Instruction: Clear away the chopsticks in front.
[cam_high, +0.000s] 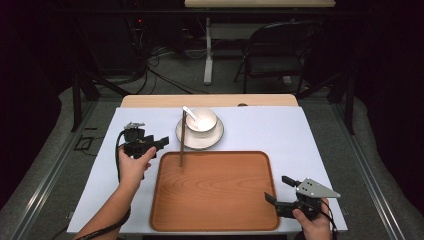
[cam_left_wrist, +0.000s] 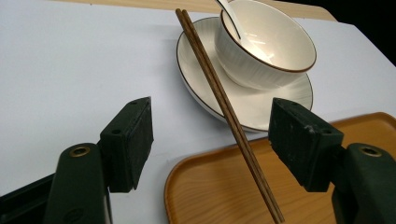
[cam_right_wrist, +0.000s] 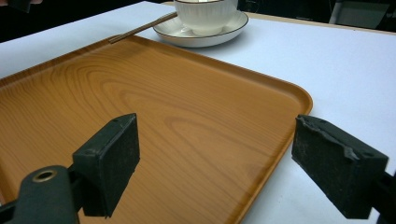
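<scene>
Fingers (cam_left_wrist: 133, 140) of the left gripper (cam_high: 146, 145) spread, empty; chopsticks (cam_high: 182, 137) lie just right, running near-to-far; right gripper (cam_high: 281, 195) also spread.

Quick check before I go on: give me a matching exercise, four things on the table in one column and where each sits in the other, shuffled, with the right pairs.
Things:
1. spoon
2. bowl
3. chopsticks
4. tray

Places:
A. on the white table cover, in front of the plate
B. inside the bowl
C. leaning from the plate's rim down onto the tray
D. standing on the plate

Pairs: 1-B, 2-D, 3-C, 4-A
</scene>
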